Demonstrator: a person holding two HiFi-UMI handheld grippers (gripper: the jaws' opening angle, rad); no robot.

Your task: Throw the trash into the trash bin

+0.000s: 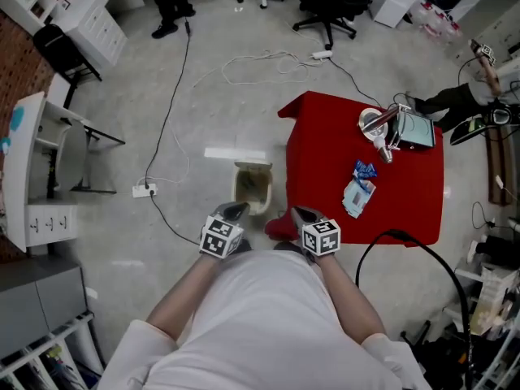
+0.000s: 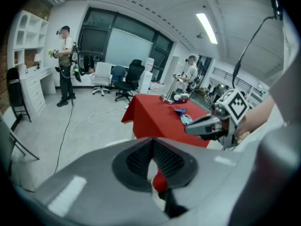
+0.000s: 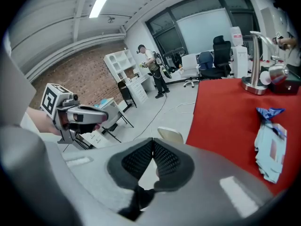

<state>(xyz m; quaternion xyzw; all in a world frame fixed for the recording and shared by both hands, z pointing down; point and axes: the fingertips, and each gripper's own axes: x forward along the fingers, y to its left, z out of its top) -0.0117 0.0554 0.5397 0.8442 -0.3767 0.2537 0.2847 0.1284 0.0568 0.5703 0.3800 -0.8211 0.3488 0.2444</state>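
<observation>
Closed right hand-held gripper, crumpled blue-white trash

Head cam: high up, faces steeply down over the person's chest. Left gripper & right gripper sit low centre, bin just ahead, red worktop to the right. Gripper cams: low, close behind own jaws, facing fwd. Each catches the other gripper; all 3 share the worktop.

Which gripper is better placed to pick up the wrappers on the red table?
Right. The right gripper is at the table's near corner, on the wrappers' side. The left gripper is by the bin, farther from them. Both are shut and empty.
</observation>
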